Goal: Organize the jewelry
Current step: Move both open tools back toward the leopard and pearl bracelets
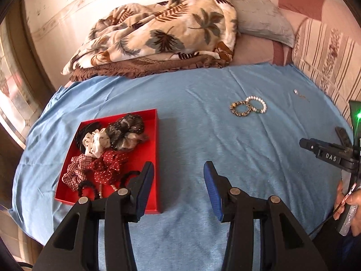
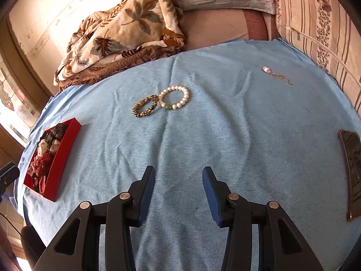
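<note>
A red box on the blue cloth holds several fabric scrunchies and a beaded strand; it also shows in the right wrist view at the left. A pearl bracelet and a gold-black bracelet lie touching mid-cloth; the left wrist view shows them too, the pearl one and the gold-black one. A pendant with a chain lies farther right. My left gripper is open and empty beside the box's right edge. My right gripper is open and empty, short of the bracelets.
A leaf-print blanket and a grey pillow lie at the back of the bed. A dark phone lies at the cloth's right edge. A striped cushion stands on the right.
</note>
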`<move>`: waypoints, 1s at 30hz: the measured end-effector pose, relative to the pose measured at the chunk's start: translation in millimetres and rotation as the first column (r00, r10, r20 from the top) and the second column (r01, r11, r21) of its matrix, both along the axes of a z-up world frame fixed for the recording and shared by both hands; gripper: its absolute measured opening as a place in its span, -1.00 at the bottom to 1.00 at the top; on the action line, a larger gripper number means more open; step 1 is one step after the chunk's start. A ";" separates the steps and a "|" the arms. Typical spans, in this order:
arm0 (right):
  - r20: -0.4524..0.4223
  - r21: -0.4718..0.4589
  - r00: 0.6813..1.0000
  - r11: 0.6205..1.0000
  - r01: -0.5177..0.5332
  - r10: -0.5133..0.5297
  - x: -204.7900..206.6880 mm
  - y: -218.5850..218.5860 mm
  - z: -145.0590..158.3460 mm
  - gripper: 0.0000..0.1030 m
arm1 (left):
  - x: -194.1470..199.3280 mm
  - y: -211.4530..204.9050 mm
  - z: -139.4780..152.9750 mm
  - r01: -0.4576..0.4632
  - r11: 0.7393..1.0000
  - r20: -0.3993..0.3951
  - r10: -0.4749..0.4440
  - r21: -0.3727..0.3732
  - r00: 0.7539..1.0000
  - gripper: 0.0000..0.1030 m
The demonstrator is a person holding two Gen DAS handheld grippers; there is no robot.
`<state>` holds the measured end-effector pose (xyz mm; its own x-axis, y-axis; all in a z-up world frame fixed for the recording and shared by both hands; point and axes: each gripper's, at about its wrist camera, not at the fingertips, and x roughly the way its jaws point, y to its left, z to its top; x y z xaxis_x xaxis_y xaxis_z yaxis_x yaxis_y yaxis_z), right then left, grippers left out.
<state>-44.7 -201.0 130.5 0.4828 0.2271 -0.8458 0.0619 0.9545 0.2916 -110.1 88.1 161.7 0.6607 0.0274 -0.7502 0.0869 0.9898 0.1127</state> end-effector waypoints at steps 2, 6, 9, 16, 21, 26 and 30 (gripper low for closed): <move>-0.002 0.013 1.000 1.000 0.014 -0.013 0.3 -3.7 -3.2 -0.08 | 1.3 -9.0 -4.6 0.004 1.000 -0.011 -0.003 0.025 1.000 -0.12; 0.000 0.023 1.000 0.999 0.025 -0.025 0.8 -7.6 -5.5 -0.05 | 0.9 -18.6 -11.9 -0.005 0.997 -0.016 0.006 0.082 1.000 -0.09; 0.010 0.015 1.000 1.000 0.022 -0.022 0.1 -6.3 -5.3 0.05 | 1.0 -20.0 -15.6 -0.012 0.996 -0.024 0.014 0.093 1.000 -0.06; 0.013 0.008 1.000 1.000 0.012 -0.012 0.3 -4.3 -6.7 0.06 | 1.2 -18.2 -19.6 -0.005 0.996 -0.045 0.009 0.088 0.999 -0.04; 0.006 0.011 1.000 1.000 0.019 -0.020 0.2 -5.1 -9.0 0.06 | 1.9 -17.7 -21.9 -0.004 0.996 -0.055 0.008 0.084 0.998 -0.02; 0.004 0.012 1.000 1.000 0.020 -0.020 0.5 -6.0 -9.9 0.06 | 3.6 -17.3 -23.9 -0.003 0.997 -0.064 0.008 0.082 0.998 0.00; 0.003 0.012 1.000 1.000 0.020 -0.020 0.3 -6.0 -10.2 0.07 | 5.0 -17.3 -26.1 -0.006 0.997 -0.073 0.012 0.081 0.997 0.01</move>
